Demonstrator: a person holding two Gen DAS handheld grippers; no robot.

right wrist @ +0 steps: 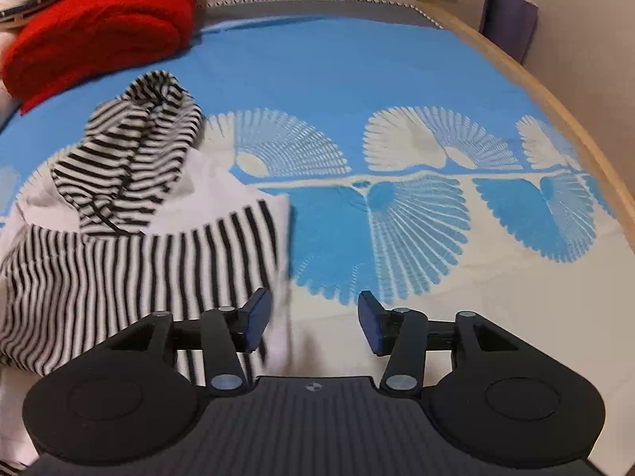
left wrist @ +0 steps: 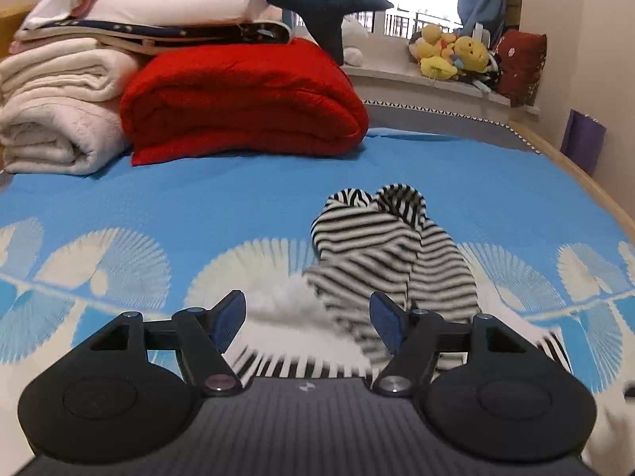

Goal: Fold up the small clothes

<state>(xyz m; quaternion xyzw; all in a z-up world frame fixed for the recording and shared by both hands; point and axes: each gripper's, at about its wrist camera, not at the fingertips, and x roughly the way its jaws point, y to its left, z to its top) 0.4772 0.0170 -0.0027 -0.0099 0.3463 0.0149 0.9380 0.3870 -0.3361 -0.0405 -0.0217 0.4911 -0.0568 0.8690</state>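
A small black-and-white striped hooded garment (left wrist: 381,246) lies crumpled on the blue bedspread (left wrist: 238,206), hood end farthest from me. My left gripper (left wrist: 307,313) is open just above its near hem, the right finger over the striped cloth. In the right wrist view the same garment (right wrist: 131,214) lies to the left, with a white panel and striped body. My right gripper (right wrist: 313,317) is open at the garment's right edge, its left finger (right wrist: 256,317) over the cloth, holding nothing.
A folded red blanket (left wrist: 242,99) and stacked cream blankets (left wrist: 55,111) sit at the far left of the bed. Plush toys (left wrist: 452,55) line the window sill. The bed's wooden edge (right wrist: 555,95) curves along the right, with a purple board (right wrist: 508,20) beyond.
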